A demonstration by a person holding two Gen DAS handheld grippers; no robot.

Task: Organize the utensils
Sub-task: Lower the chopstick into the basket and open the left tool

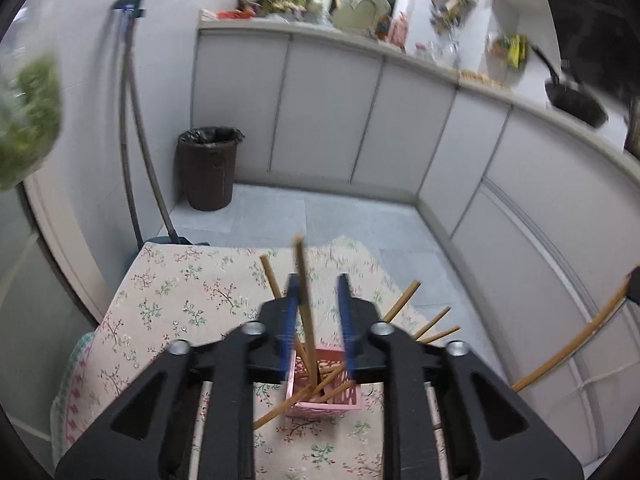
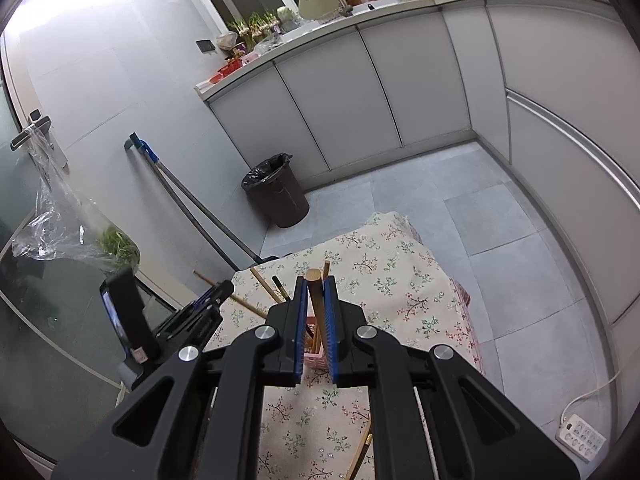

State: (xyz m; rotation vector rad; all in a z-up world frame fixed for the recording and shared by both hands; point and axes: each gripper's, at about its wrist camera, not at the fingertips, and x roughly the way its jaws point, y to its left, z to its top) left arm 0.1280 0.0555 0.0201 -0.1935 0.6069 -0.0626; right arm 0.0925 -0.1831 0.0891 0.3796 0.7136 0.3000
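Observation:
A pink slotted basket (image 1: 336,398) stands on the floral tablecloth (image 1: 176,292) and holds several wooden chopsticks (image 1: 398,306) that fan out. My left gripper (image 1: 318,284) hangs over the basket with its jaws apart; one upright chopstick (image 1: 305,300) stands between them, leaning against the left pad. My right gripper (image 2: 316,284) is shut on a thick wooden utensil handle (image 2: 317,300) above the basket (image 2: 313,359). That wooden handle (image 1: 572,352) also shows at the right of the left wrist view.
A dark bin (image 1: 210,168) and a mop (image 1: 138,140) stand by the far wall. Grey cabinets (image 1: 360,120) run along the back and right. The left gripper body with its phone (image 2: 128,316) is left of the table. A power strip (image 2: 582,438) lies on the floor.

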